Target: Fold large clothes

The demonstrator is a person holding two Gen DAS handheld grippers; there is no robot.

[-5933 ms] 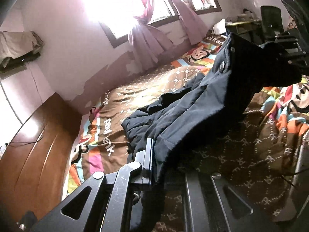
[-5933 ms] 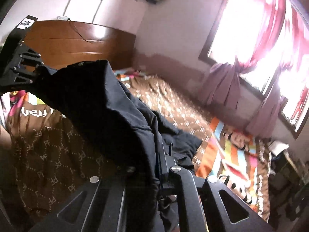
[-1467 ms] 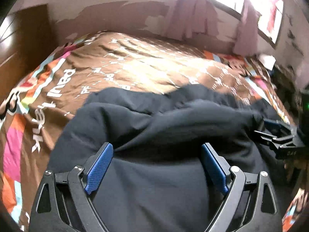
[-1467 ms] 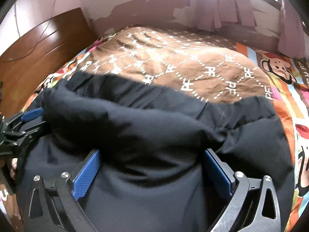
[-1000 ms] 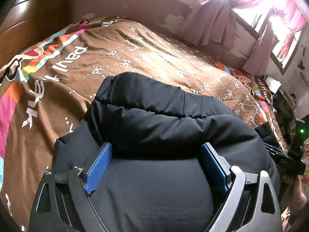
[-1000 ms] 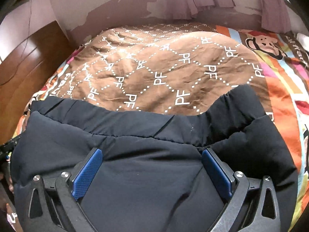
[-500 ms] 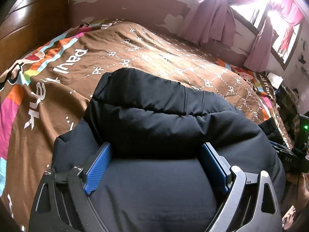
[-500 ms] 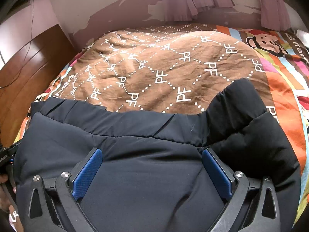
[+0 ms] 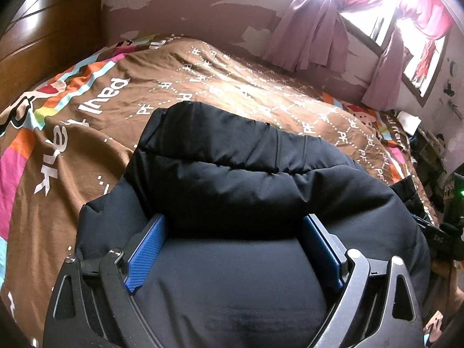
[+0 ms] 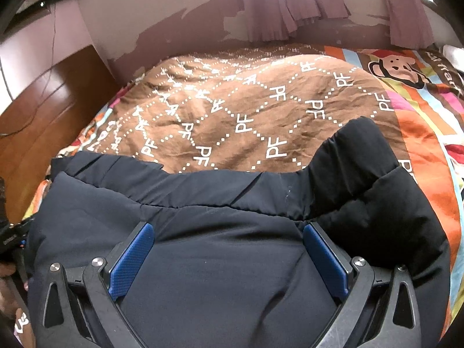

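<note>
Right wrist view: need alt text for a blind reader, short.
A dark padded jacket lies bunched on a bed, filling the lower frame, with the right claw open above it, its blue pads spread wide. Behind it spreads a brown bedspread with white PF lettering, a wooden headboard at left and mauve curtains at top.

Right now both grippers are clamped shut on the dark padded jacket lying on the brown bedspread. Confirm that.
Not quite. The left gripper and right gripper stand open, blue pads wide apart over the dark padded jacket; each wrist view shows this. The jacket does lie on the brown bedspread.
</note>
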